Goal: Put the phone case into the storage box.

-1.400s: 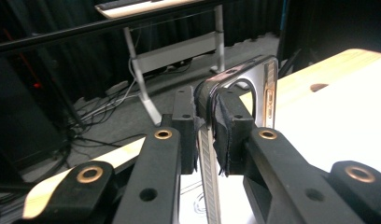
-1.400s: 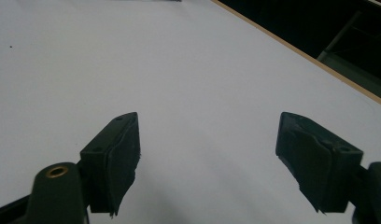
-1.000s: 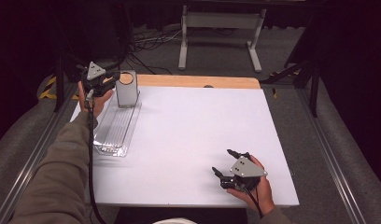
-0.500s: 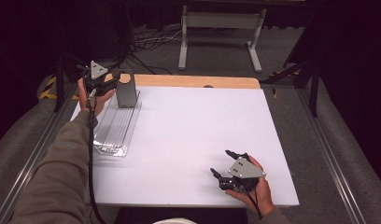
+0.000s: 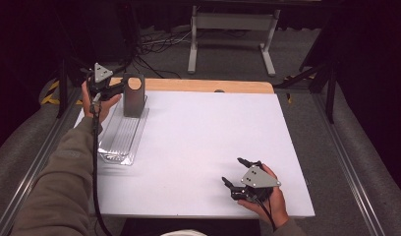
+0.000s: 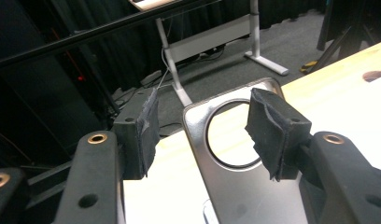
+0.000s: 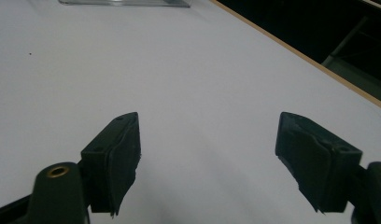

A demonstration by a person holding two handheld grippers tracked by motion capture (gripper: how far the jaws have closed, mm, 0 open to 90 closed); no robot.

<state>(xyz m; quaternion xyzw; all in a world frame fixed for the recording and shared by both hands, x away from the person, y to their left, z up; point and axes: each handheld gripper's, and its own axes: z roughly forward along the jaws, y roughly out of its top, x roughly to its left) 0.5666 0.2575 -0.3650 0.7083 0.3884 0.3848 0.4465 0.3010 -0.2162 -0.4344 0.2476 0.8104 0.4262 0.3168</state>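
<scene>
Both grippers gape: left gripper point(image 6: 200, 135) just released metal plate point(image 6: 235, 186), base cropped.

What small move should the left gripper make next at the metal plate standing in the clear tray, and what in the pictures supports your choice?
Probably draw the left gripper back from the metal plate. Its jaws have just been opening; in the left gripper view a gap shows beside the left pad, and the plate stands upright at the far end of the clear tray. The right gripper waits open.
</scene>
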